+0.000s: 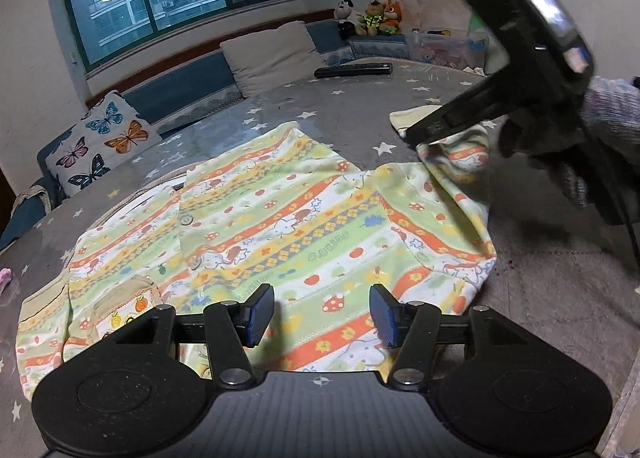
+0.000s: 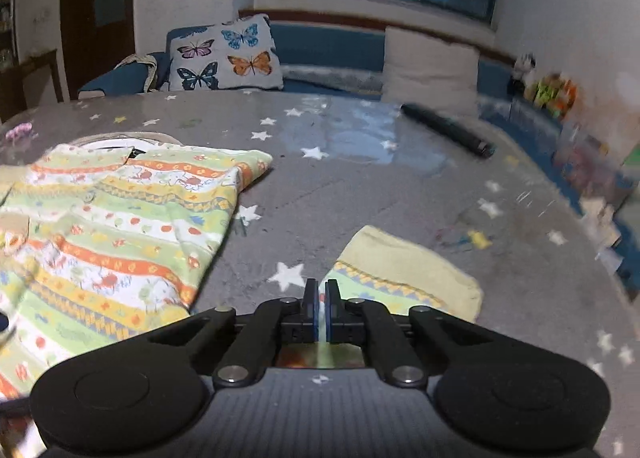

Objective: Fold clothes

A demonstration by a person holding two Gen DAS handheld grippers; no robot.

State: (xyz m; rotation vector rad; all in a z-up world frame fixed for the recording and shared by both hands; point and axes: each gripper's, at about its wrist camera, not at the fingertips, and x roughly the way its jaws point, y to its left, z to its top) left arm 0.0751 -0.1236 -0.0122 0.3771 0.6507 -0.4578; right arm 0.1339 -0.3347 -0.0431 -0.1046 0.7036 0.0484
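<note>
A child's shirt with green, orange and yellow stripes and cartoon prints lies spread on the grey star-patterned surface. My left gripper hovers open over the shirt's near hem, nothing between its blue pads. In the left wrist view, my right gripper, held by a gloved hand, pinches the shirt's right sleeve and lifts it. In the right wrist view the right gripper is shut on that sleeve, whose yellow cuff sticks out past the fingers. The shirt's body lies to the left.
A black remote lies farther back on the surface. Behind it are a butterfly pillow, a beige cushion, plush toys and a plastic box. A small pink item sits at the left edge.
</note>
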